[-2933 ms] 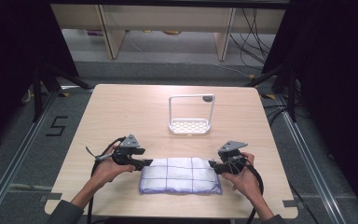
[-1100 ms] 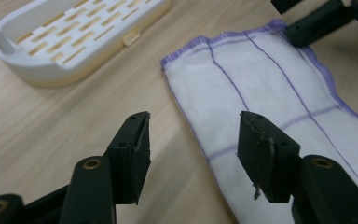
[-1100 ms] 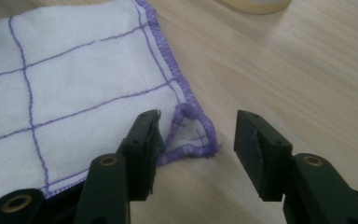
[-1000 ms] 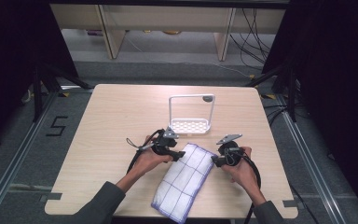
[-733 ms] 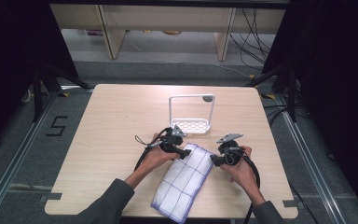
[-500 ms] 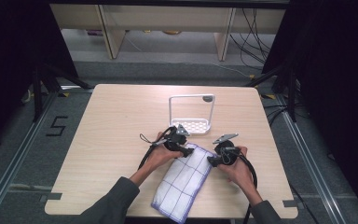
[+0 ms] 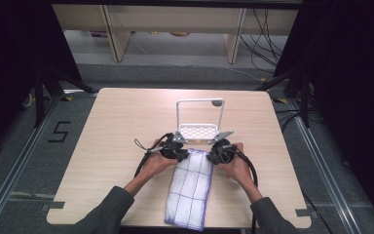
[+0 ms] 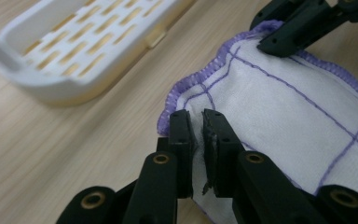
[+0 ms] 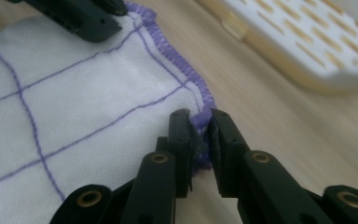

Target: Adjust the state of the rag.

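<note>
A white cloth (image 7: 190, 187) with a purple grid and purple hem lies lengthwise on the table, running from the near edge toward the white rack (image 7: 198, 131). My left gripper (image 7: 180, 154) is shut on the cloth's far left corner (image 8: 186, 100). My right gripper (image 7: 216, 152) is shut on the far right corner (image 9: 200, 119). In the left gripper view my left gripper (image 8: 196, 122) pinches the hem, with the other gripper's jaws at the top right. In the right gripper view my right gripper (image 9: 199, 122) bites the purple edge.
The white slotted rack (image 8: 88, 42) with an upright handle frame (image 7: 199, 102) stands just beyond both grippers. It also sits at the top right of the right gripper view (image 9: 303, 42). The wooden table (image 7: 107, 131) has bare room left and right.
The cloth has been turned from lying crosswise to lying lengthwise. My left gripper swung right and forward with its corner, and both grippers now sit close together in front of the rack.
</note>
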